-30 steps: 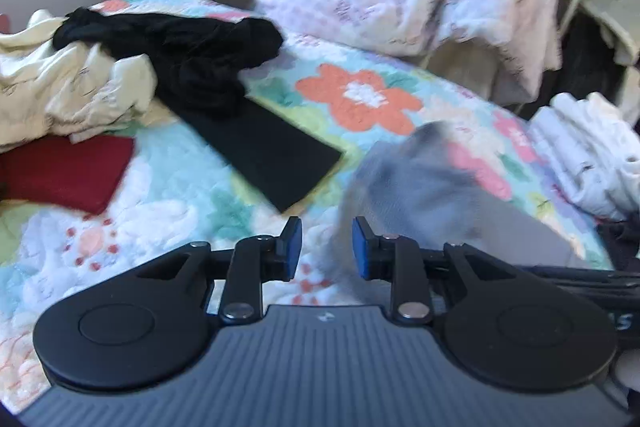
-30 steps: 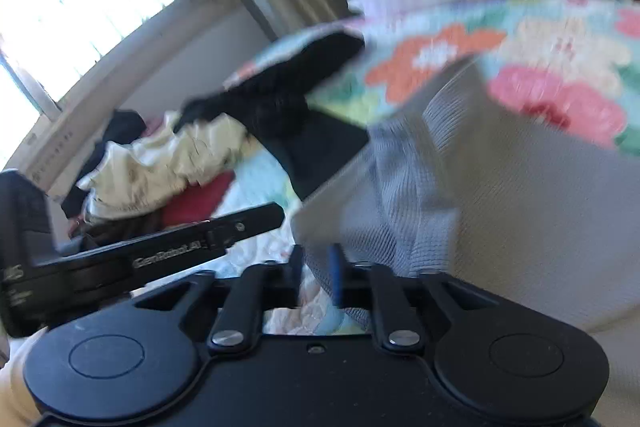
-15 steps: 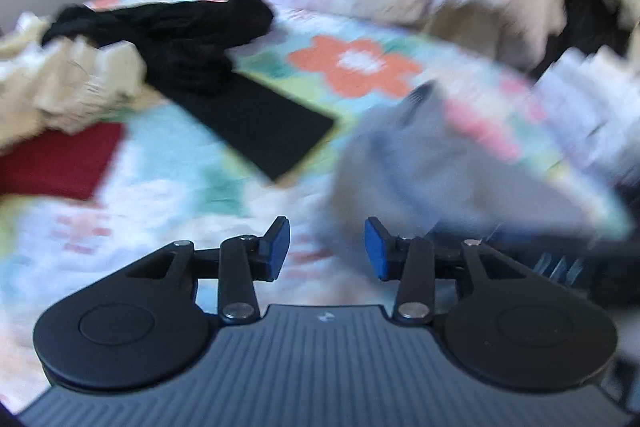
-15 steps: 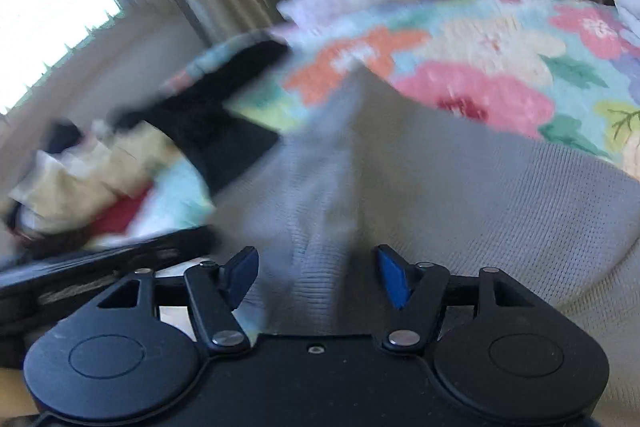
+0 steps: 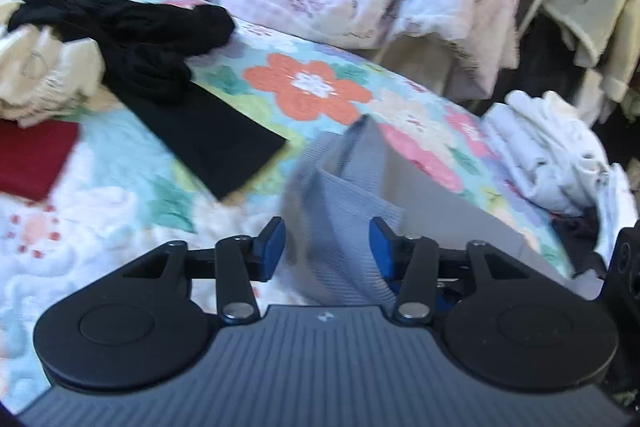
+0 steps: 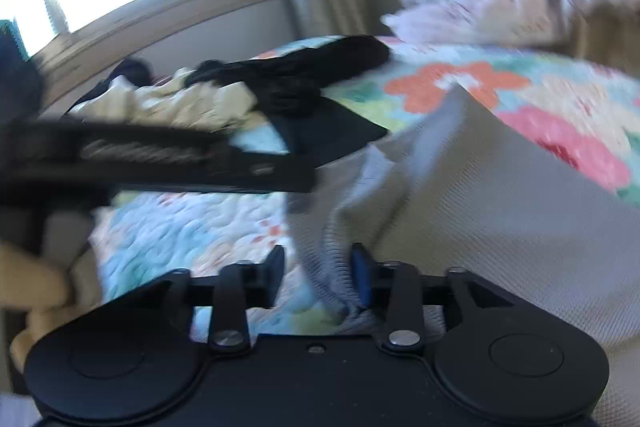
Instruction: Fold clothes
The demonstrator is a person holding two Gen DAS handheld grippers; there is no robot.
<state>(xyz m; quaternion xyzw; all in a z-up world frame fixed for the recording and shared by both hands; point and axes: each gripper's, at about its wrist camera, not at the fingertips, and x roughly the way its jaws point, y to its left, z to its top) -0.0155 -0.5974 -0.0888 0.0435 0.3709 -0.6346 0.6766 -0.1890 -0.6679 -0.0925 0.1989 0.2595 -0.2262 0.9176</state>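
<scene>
Grey garment (image 5: pixel 344 211) on floral quilt (image 5: pixel 120 211), folded edge rising between spread fingers of left gripper (image 5: pixel 327 247), right gripper (image 6: pixel 318 275) also spread around its edge, black clothes (image 5: pixel 160 67) beyond, blurry.

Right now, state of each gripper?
Left gripper: open, grey knit garment between its fingers, not clamped.
Right gripper: open, the garment's edge in the gap.

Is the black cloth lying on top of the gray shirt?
No, the black cloth lies on the flowery quilt, apart from the gray shirt, with quilt showing between them.
</scene>
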